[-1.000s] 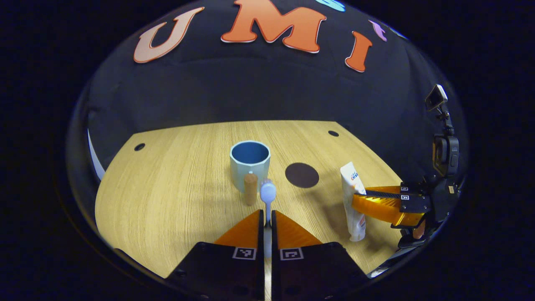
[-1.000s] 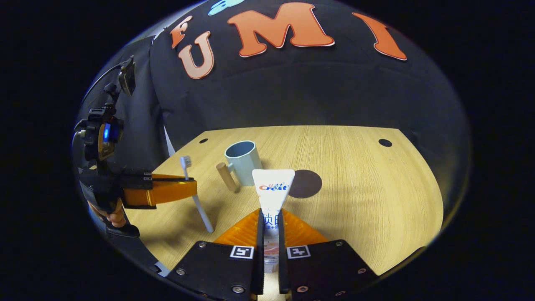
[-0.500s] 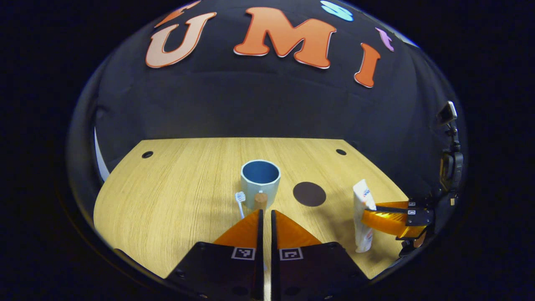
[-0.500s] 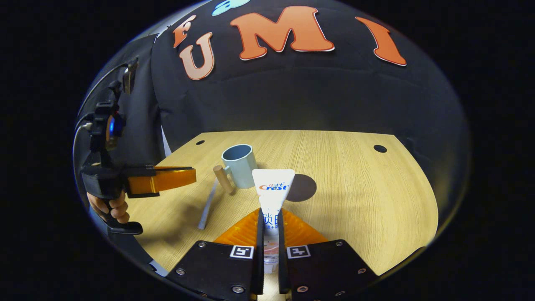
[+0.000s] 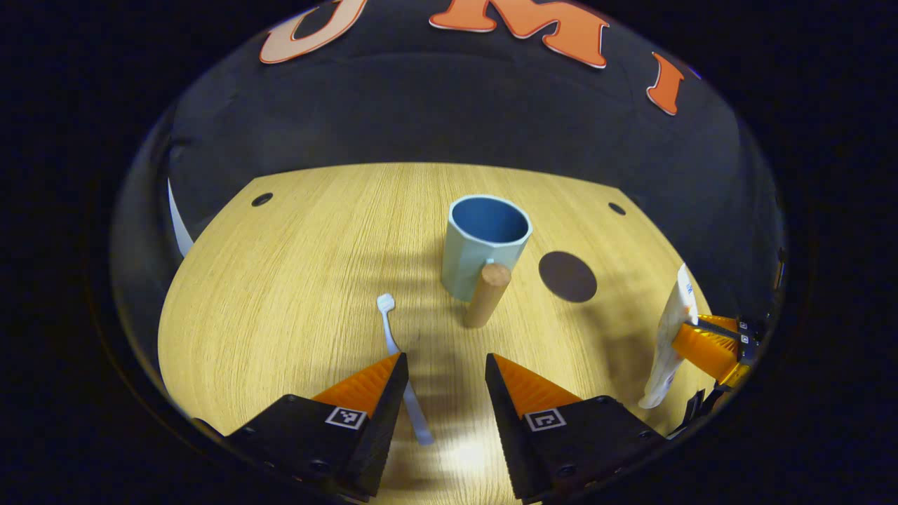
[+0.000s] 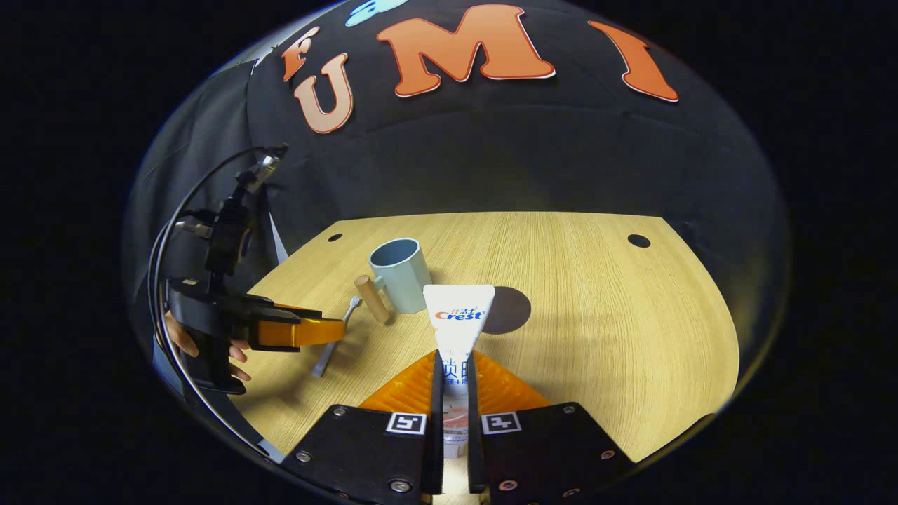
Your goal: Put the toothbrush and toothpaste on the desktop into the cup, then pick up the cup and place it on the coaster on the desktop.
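Wood desktop | black cloth wall | toothbrush lying flat

Printing is carried by the toothpaste in the right gripper view: a brand word in red and blue sits on the white face just below the flat upper end. A row of blue characters stands beneath it, partly hidden where the tube is clamped between the fingers of the right hand-held gripper.

In the left gripper view the same tube is seen edge-on at the right, and its print is too small to be made out.

Square black-and-white coded markers are fixed on the right hand-held gripper, one per finger base. A like pair of markers is borne by the left hand-held gripper. No letters or numbers are carried by them.
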